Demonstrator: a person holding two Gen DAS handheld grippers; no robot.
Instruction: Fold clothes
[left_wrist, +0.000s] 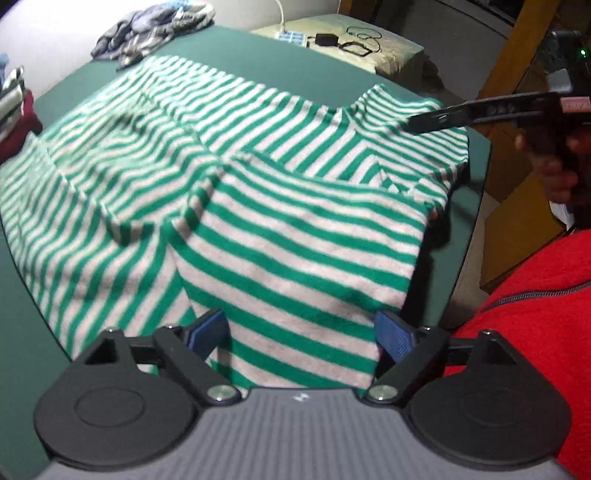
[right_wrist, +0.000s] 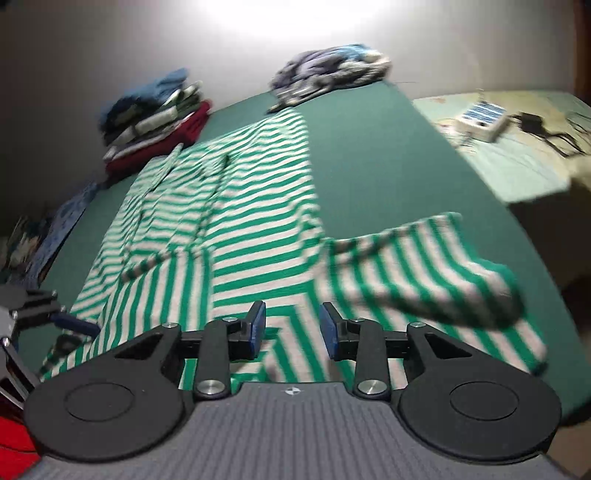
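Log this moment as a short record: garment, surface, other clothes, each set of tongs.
garment: green-and-white striped shirt, spread out, one sleeve folded over the body
surface: green table
other clothes: folded stack and loose pile at the far edge
left tongs: open, over the shirt, gripping nothing
right tongs: open, over the shirt, gripping nothing

One green-and-white striped shirt (left_wrist: 258, 192) spread on one green table (left_wrist: 258, 62). One folded stack of clothes (right_wrist: 155, 122) at the table's far edge; number of pieces in it not countable. One loose heap of unfolded clothes (right_wrist: 332, 74). Two grippers: left gripper (left_wrist: 301, 332), right gripper (right_wrist: 291, 328), two blue pads each. One white power strip (right_wrist: 480, 120). One black adapter (right_wrist: 532, 122) with tangled cable.
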